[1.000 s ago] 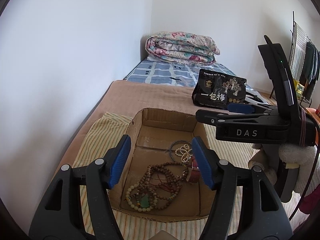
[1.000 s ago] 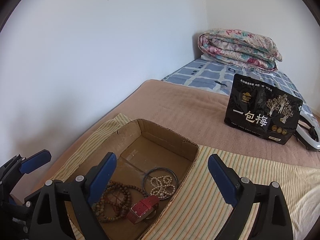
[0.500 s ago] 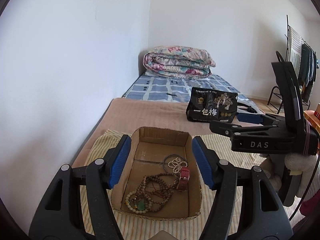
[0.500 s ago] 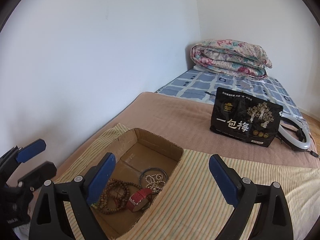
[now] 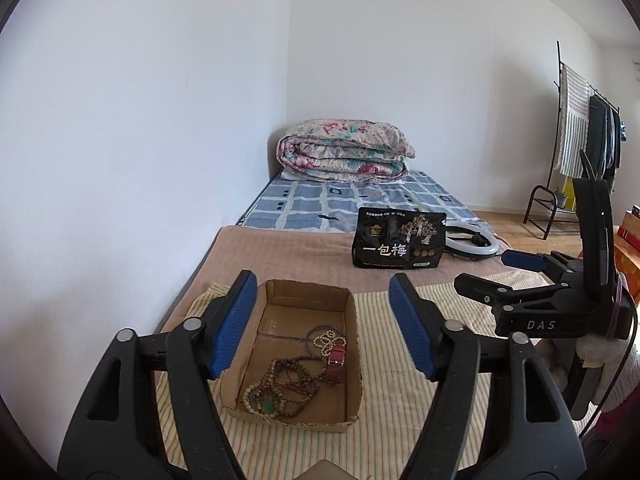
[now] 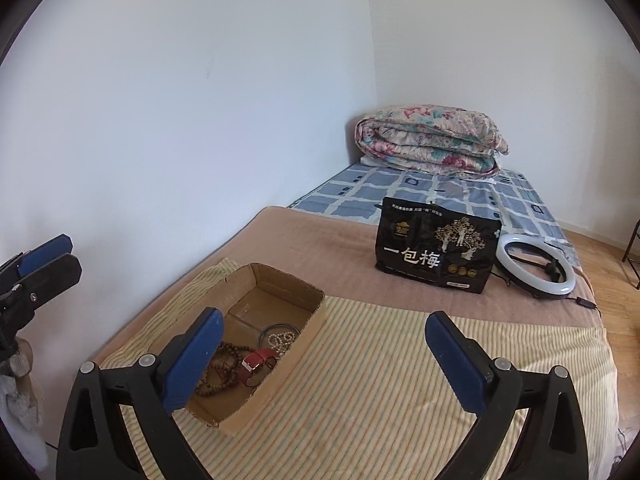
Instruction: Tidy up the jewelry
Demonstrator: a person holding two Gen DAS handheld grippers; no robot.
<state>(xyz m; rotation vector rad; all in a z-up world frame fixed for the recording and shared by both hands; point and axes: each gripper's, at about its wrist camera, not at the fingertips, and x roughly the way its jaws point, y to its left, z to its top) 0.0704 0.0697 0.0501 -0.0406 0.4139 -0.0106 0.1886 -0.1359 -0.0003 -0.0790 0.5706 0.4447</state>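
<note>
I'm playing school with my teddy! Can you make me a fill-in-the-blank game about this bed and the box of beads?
1. The jewelry lies inside a ____ box.
2. The watch strap in the box is ____ in color.
3. The black bag stands beside a round white ____ light.
4. Both the left gripper and the right gripper have their jaws ____.

Missing words: cardboard; red; ring; open

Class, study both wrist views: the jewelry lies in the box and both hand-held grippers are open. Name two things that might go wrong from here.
1. The brown wooden bead strands lie tangled with the pale bead bracelet with a green pendant; lifting one may drag the other out.
2. The open cardboard box sits on soft striped cloth; a nudge from the left hand-held gripper could tip or shift it.
</note>
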